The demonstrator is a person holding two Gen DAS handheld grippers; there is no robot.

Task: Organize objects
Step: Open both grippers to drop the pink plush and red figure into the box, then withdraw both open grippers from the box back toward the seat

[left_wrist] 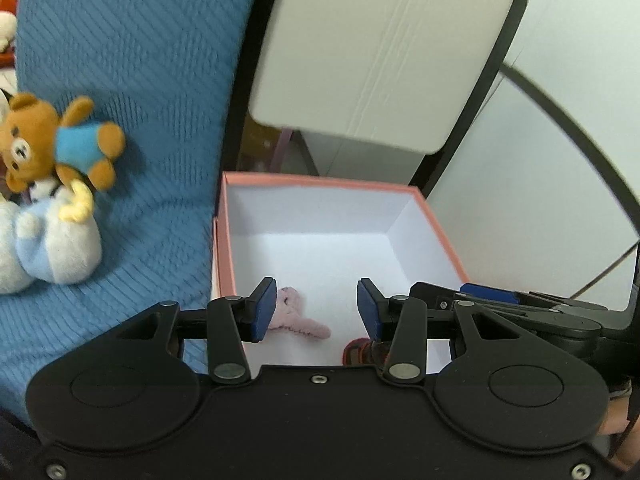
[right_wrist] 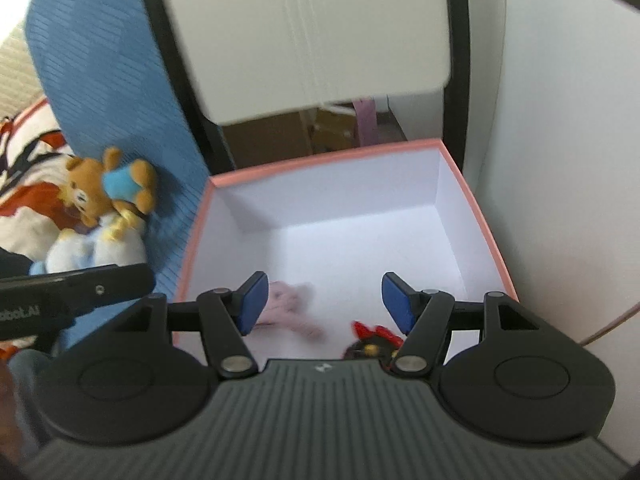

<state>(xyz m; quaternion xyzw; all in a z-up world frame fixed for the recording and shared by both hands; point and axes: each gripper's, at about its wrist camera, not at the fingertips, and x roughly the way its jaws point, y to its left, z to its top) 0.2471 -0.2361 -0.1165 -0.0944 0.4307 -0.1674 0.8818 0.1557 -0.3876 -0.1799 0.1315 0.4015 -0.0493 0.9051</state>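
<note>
Both grippers, left [left_wrist: 316,308] and right [right_wrist: 324,304], hang empty, jaws apart, over the box [right_wrist: 472,196]; next, reach left for the bear [left_wrist: 60,144], clearing the rim.

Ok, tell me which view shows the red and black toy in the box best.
The right wrist view. There the red and black toy shows its red top and dark body on the box floor, though the gripper body covers its lower part. In the left wrist view only a dark red sliver shows behind the gripper's finger.

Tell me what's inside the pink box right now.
Inside the pink box: a pink plush and a dark toy with red trim on the white floor. The right gripper's body hides the near corner.
</note>
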